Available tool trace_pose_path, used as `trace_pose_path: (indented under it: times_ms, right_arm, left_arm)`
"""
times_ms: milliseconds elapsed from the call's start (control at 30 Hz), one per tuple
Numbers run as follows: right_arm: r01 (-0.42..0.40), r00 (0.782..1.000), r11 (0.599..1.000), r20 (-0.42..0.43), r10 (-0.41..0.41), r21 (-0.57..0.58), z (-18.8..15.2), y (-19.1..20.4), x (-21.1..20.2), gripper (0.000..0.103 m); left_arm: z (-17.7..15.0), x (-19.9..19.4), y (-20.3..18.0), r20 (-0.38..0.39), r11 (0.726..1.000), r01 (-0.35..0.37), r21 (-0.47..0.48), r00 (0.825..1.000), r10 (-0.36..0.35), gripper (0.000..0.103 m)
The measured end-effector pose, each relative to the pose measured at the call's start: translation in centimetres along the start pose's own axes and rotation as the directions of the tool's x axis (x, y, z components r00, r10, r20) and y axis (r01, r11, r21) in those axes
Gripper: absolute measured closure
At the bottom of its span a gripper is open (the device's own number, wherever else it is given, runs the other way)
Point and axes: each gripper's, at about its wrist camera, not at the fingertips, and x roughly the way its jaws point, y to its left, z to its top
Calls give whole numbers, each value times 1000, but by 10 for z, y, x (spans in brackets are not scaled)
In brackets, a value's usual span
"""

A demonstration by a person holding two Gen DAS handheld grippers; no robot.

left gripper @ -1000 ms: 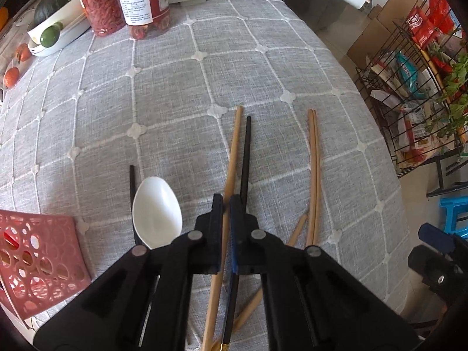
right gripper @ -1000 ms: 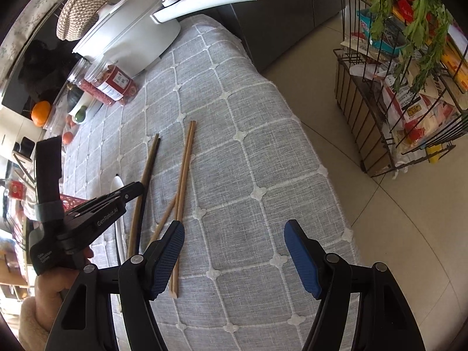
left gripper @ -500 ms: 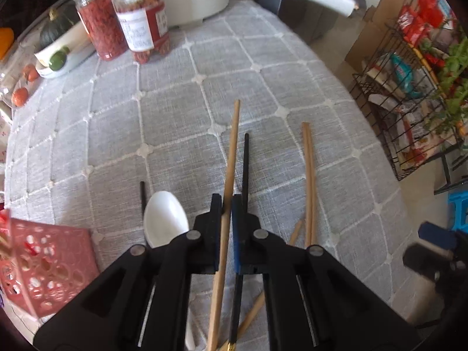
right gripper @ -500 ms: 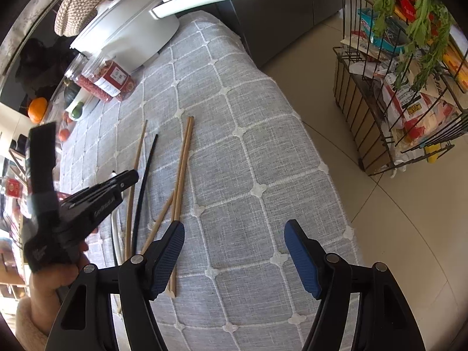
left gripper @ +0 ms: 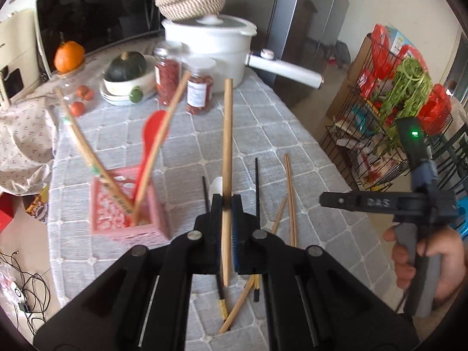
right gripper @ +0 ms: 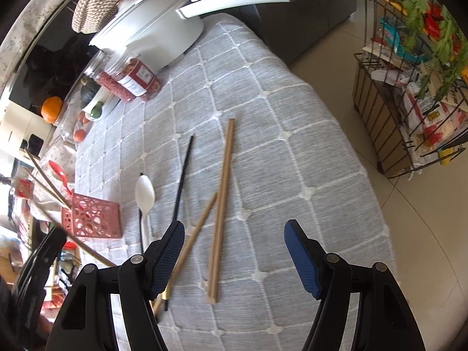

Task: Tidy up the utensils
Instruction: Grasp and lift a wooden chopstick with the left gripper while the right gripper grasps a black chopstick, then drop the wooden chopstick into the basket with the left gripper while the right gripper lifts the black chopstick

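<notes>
The left gripper point(left gripper: 225, 219) is pinching a wooden chopstick point(left gripper: 227, 152) pointing up; the pink basket point(left gripper: 125, 207) is sitting to its left; the right gripper point(right gripper: 234, 251) is hanging spread open

Tablecloth point(right gripper: 263, 93) looks like matt grey woven cloth with raised white stitching, kinda coarse. The chopstick point(left gripper: 226, 158) pinched in the left gripper point(left gripper: 225, 219) is plain matt wood; that gripper is dull black plastic with blue ribbed pads. Basket point(right gripper: 90, 219) at 9 o'clock in the right view is pink perforated plastic. Spoon point(right gripper: 144, 196) is smooth white plastic, slightly shiny. Pot point(right gripper: 152, 35) at 11 o'clock is glossy white. Rack point(right gripper: 380, 117) is thin dark metal wire.
</notes>
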Motion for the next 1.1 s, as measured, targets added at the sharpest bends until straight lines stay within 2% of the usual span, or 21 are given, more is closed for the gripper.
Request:
trace_pose_path:
  times_ms: [100, 200, 267, 333, 433, 533, 667, 833, 967, 1100]
  right_arm:
    - [-2, 1000, 1000, -6, 2, -16, -2, 14, 8, 31]
    - [15, 1000, 999, -10, -15, -47, -3, 28, 20, 33]
    - [17, 1000, 997, -16, -18, -73, -3, 37, 29, 43]
    - [13, 999, 995, -28, -16, -99, -2, 47, 38, 58]
    - [-4, 999, 992, -50, -2, -123, 0, 60, 52, 72]
    - [-11, 998, 990, -65, 1, -142, 3, 75, 65, 79]
    - [16, 997, 988, -70, -27, -155, 9, 88, 82, 84]
    - [89, 992, 984, -70, -101, -153, 13, 94, 102, 89]
    - [140, 988, 972, -33, -149, -189, 12, 100, 108, 94]
    - [146, 989, 968, 23, -144, -202, 9, 103, 98, 97]
  left_arm:
    - [-10, -25, 15, 67, 1000, 16, -21, 998, -15, 97]
    - [-15, -38, 30, 78, 995, 66, -72, 995, -60, 97]
    - [-14, -43, 34, 95, 995, 73, -73, 993, -66, 97]
    - [-18, -48, 38, 97, 995, 72, -69, 993, -65, 97]
    - [-20, -50, 44, 93, 993, 87, -80, 993, -80, 97]
    - [-24, -57, 48, 97, 992, 93, -80, 992, -86, 97]
    - [-29, -63, 56, 99, 992, 94, -82, 991, -86, 97]
    - [-34, -65, 71, 89, 991, 85, -101, 993, -76, 97]
    - [-36, -68, 81, 90, 990, 82, -115, 993, -72, 97]
    - [-33, -75, 89, 112, 986, 86, -139, 991, -71, 97]
